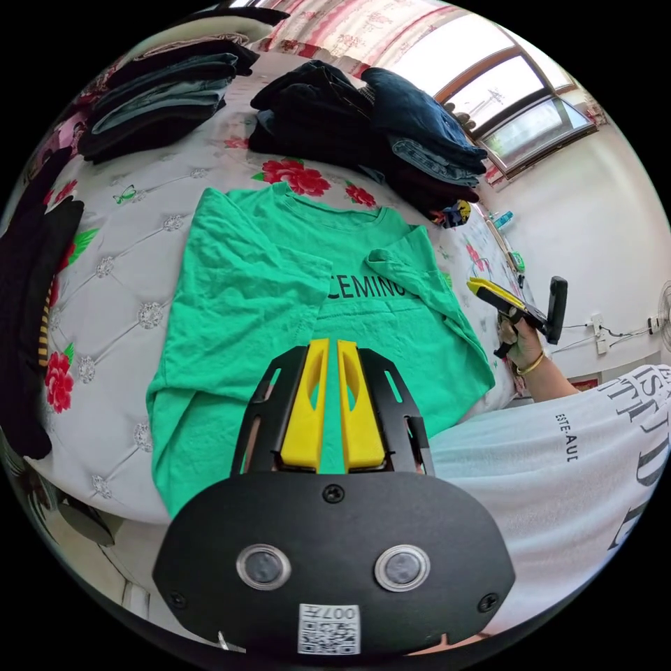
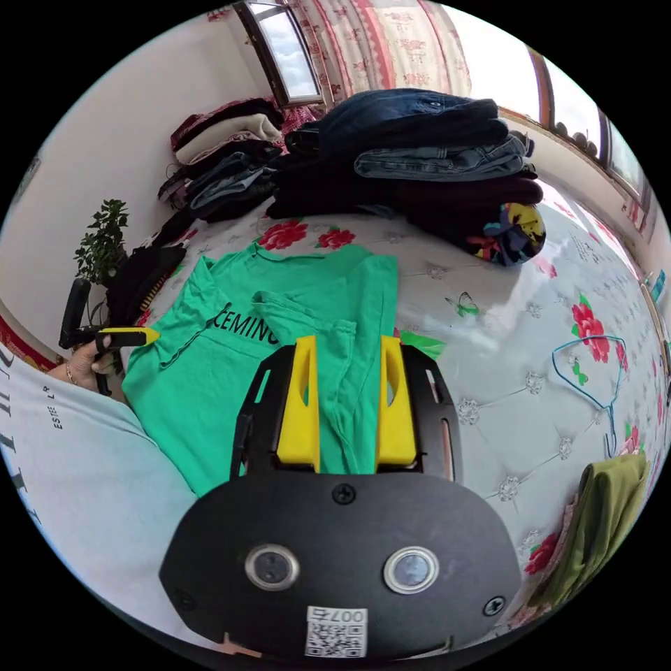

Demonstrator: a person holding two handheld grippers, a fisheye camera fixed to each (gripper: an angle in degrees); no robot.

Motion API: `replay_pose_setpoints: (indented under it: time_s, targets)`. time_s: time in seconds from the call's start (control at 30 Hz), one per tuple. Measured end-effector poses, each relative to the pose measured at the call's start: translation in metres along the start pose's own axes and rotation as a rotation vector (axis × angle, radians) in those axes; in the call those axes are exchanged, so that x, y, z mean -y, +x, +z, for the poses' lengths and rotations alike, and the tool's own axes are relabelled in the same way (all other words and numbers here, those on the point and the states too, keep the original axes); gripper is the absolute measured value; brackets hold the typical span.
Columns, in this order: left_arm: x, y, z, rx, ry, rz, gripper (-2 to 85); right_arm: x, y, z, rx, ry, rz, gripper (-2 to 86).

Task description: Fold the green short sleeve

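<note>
Lying flat at the centre of the quilted white bed cover with red flowers (image 1: 133,293): the bright green cotton short-sleeve shirt (image 1: 279,314), both sleeves already turned in over the chest print. Hovering above its hem at 6 o'clock, the left gripper (image 1: 333,353), yellow jaws nearly closed on nothing. Hanging over the shirt's side edge, the right gripper (image 2: 346,349), jaws spread and empty.

Risking, by judgement: pinching a single layer and dragging a tucked sleeve back open (loose, rumpled cloth), or lifting unevenly and skewing the fold.

Showing in the right gripper view at 3 o'clock, a thin blue wire hanger (image 2: 594,377), and at 4 o'clock an olive-green garment (image 2: 601,517). Appearing in the left gripper view at 3 o'clock, a standing fan (image 1: 664,314).
</note>
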State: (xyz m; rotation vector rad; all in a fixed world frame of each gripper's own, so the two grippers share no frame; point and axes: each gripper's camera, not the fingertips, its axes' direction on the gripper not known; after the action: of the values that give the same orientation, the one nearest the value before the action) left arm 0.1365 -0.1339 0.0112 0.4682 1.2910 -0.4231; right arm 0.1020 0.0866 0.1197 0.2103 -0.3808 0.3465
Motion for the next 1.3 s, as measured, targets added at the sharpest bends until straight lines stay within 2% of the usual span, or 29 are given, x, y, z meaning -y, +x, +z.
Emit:
replay_pose_setpoints:
  time_s: [0.1,0.23,0.3,0.4,0.47,0.57,0.63,0.73,0.8,0.9,1.03,1.13,1.3]
  targets:
    - [0.005,-0.006,-0.003,-0.023,0.006,-0.036,-0.4,0.018,-0.019,0.017,0.008,-0.035,-0.085,7.8]
    - [0.010,-0.007,-0.016,-0.010,0.021,-0.040,-0.2,0.032,-0.007,0.071,0.115,-0.154,0.102,4.9]
    - [0.009,-0.009,-0.024,0.019,0.019,-0.034,0.0,0.031,-0.007,0.075,0.075,-0.146,0.125,2.9]
    - [0.003,-0.020,-0.037,0.083,0.021,-0.046,0.3,0.032,-0.029,0.043,0.108,-0.052,-0.028,1.4]
    - [-0.005,-0.037,-0.049,0.092,0.029,-0.097,0.4,0.029,-0.061,0.009,0.169,0.000,-0.231,1.5]
    - [-0.019,-0.061,-0.062,0.076,0.052,-0.183,0.7,0.016,-0.095,0.003,0.244,-0.082,-0.383,2.9]
    - [-0.028,-0.074,-0.071,0.062,0.074,-0.237,1.1,0.006,-0.107,0.021,0.316,-0.183,-0.394,3.8]
    - [-0.044,-0.090,-0.088,0.051,0.099,-0.307,2.6,-0.011,-0.118,0.045,0.405,-0.328,-0.332,5.3]
    - [-0.056,-0.094,-0.103,0.064,0.112,-0.324,3.8,-0.019,-0.116,0.040,0.421,-0.311,-0.286,6.0]
    - [-0.082,-0.101,-0.129,0.111,0.122,-0.352,5.0,-0.031,-0.089,0.012,0.304,-0.226,-0.141,7.0]
    - [-0.126,-0.114,-0.161,0.137,0.152,-0.410,6.2,-0.067,-0.021,-0.041,0.047,-0.142,0.112,8.3]
    - [-0.146,-0.121,-0.169,0.144,0.125,-0.445,7.5,-0.098,0.018,-0.052,-0.062,-0.238,0.222,8.9]
    - [-0.128,-0.112,-0.150,0.123,-0.008,-0.394,9.4,-0.115,0.041,-0.032,-0.047,-0.391,0.279,7.8]
